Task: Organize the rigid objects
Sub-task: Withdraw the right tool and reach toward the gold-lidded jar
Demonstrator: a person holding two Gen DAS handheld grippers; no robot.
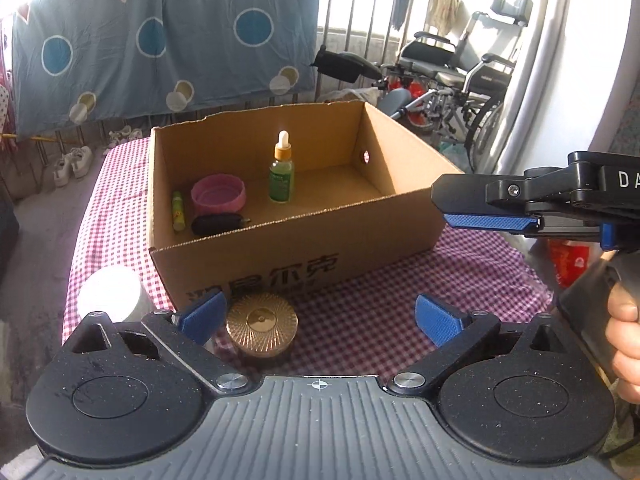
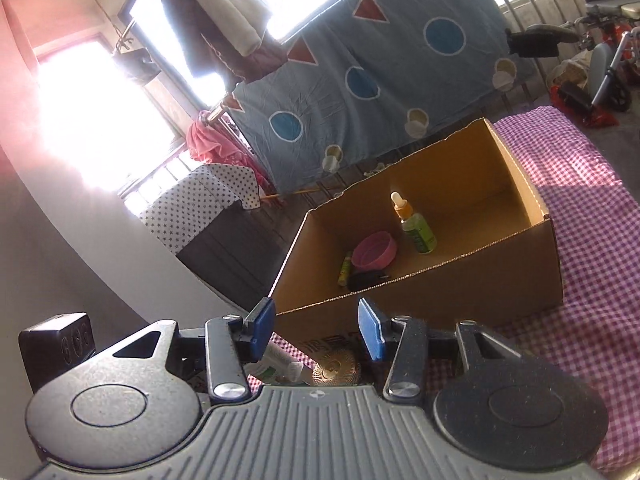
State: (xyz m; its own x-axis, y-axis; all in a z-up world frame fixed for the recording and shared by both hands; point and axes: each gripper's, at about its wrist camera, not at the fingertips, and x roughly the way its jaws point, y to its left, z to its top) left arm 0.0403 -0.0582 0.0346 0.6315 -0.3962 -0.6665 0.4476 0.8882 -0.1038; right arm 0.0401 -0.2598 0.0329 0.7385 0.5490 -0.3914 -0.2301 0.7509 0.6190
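An open cardboard box (image 1: pixel 304 248) stands on the checked tablecloth and also shows in the right wrist view (image 2: pixel 480 280). Inside it are a green dropper bottle (image 1: pixel 281 172) standing upright, a pink bowl (image 1: pixel 218 194), a yellow-green tube (image 1: pixel 177 211) and a black object (image 1: pixel 218 224). A gold-lidded jar (image 1: pixel 262 328) sits in front of the box, beside my left gripper's left finger. My left gripper (image 1: pixel 320 318) is open and empty. My right gripper (image 2: pixel 316 330) is open and empty, above the jar (image 2: pixel 335 368) and a white tube (image 2: pixel 276 364); it shows side-on in the left wrist view (image 1: pixel 492 216).
A white jar (image 1: pixel 110 294) stands at the cloth's left front corner. The pink checked tablecloth (image 1: pixel 380 320) covers the table. A wheelchair (image 1: pixel 460 76) and a hanging blue sheet (image 1: pixel 160 32) are behind the table. Shoes (image 1: pixel 74 162) lie on the floor at left.
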